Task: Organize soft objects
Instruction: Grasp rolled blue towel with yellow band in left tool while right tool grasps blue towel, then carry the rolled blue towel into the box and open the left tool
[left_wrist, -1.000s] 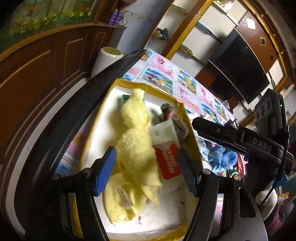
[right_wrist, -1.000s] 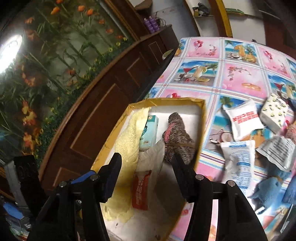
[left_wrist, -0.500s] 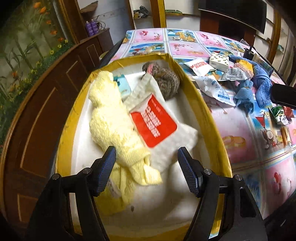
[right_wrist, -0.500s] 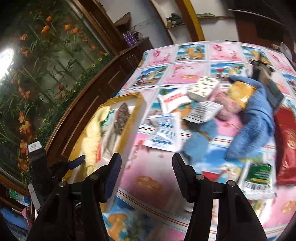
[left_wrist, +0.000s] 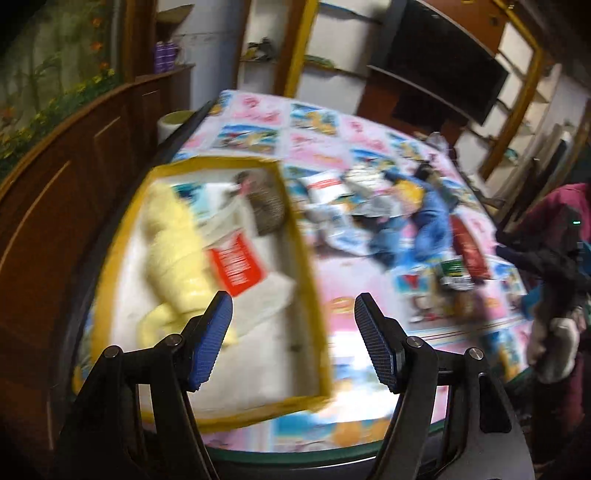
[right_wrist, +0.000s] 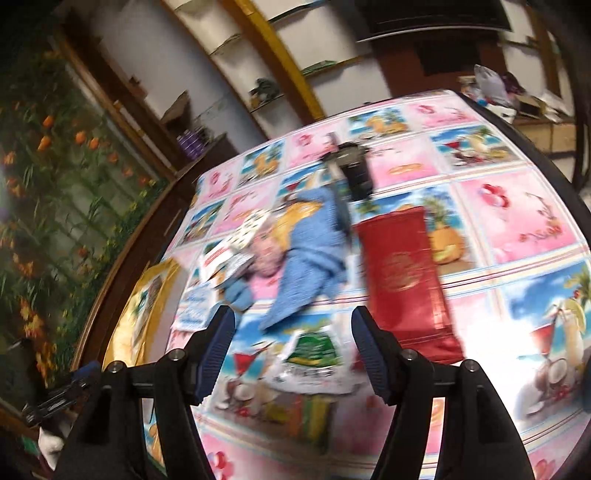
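We have swung off the yellow-rimmed box (left_wrist: 306, 258), which a second ago filled both views and now sits at nine o'clock of the patterned table (right_wrist: 517, 221), with the yellow towel (left_wrist: 173, 243) and the red-and-white packet (left_wrist: 236, 266) lying inside it. The loose pile is now ahead, the blue cloth (right_wrist: 310, 251) at twelve o'clock of the right gripper (right_wrist: 291, 350), so we judge the next pick begins. Its jaws are opening, empty; the left gripper (left_wrist: 293, 338) is wide, holding nothing.
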